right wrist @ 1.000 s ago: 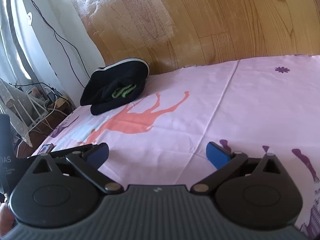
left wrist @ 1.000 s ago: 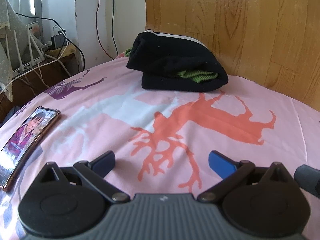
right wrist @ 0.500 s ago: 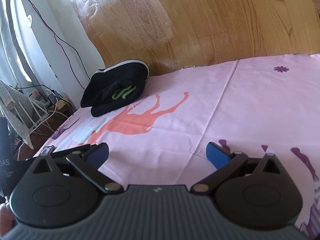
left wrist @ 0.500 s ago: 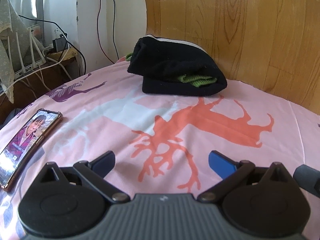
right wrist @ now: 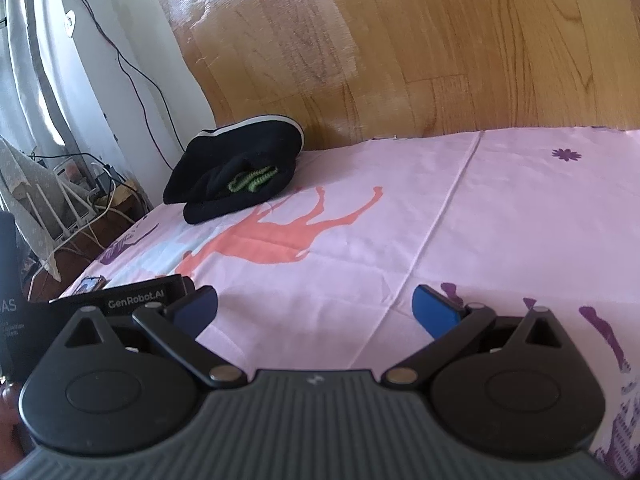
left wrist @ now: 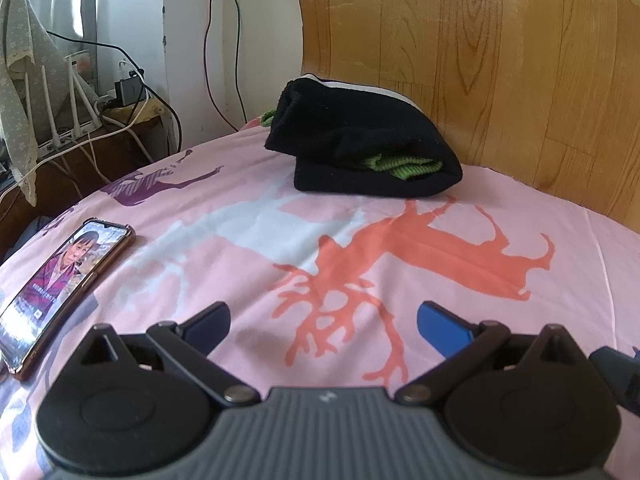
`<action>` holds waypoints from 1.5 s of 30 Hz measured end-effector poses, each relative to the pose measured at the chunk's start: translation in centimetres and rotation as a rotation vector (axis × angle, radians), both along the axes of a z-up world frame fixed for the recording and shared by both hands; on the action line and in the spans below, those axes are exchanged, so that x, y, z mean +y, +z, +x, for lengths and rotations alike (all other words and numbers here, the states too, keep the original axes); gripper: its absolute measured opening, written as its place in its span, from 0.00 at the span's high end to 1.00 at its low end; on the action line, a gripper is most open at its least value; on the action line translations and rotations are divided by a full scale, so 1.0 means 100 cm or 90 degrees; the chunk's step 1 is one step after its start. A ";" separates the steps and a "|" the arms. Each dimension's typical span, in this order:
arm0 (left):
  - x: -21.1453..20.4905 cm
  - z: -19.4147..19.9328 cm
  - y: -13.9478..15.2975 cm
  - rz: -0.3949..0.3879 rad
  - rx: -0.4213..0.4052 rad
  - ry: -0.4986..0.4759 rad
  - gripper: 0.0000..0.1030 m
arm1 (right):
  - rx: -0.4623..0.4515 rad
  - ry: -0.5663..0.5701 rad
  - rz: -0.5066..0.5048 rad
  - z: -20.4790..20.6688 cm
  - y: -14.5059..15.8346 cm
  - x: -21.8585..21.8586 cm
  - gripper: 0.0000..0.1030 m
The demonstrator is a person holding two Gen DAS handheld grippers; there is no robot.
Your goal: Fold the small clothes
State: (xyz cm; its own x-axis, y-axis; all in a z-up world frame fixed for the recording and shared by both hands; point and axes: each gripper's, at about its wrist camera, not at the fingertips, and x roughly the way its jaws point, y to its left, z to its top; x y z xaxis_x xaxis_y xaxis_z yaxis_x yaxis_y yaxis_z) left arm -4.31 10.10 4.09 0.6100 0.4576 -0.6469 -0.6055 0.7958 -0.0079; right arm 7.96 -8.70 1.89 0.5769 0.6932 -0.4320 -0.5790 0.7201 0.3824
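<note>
My left gripper is spread wide and empty above the pink bed sheet, and my right gripper is the same, both hovering low with nothing between their fingers. Over the last second the dark bundle of clothes has drawn slightly closer ahead of my left gripper, though it is still well ahead, against the wooden headboard. From my right gripper it sits far ahead and to the left. A phone lies left of my left gripper. The bundle looks already folded, so I judge this piece done and both grippers free.
</note>
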 end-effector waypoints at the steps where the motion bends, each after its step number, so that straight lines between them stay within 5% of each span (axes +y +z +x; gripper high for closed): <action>1: 0.000 0.000 0.000 0.000 -0.001 0.001 0.00 | -0.001 0.001 -0.001 0.000 0.000 0.000 0.00; 45: -0.003 -0.007 0.004 0.027 -0.012 0.027 0.00 | 0.007 0.011 -0.006 0.000 -0.001 0.001 0.00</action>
State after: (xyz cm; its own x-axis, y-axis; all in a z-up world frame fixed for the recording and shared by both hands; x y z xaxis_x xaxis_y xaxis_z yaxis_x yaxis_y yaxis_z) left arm -4.99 9.80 4.50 0.6012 0.5106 -0.6147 -0.6389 0.7691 0.0139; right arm 7.93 -8.59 1.82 0.5604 0.6989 -0.4445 -0.5869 0.7137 0.3823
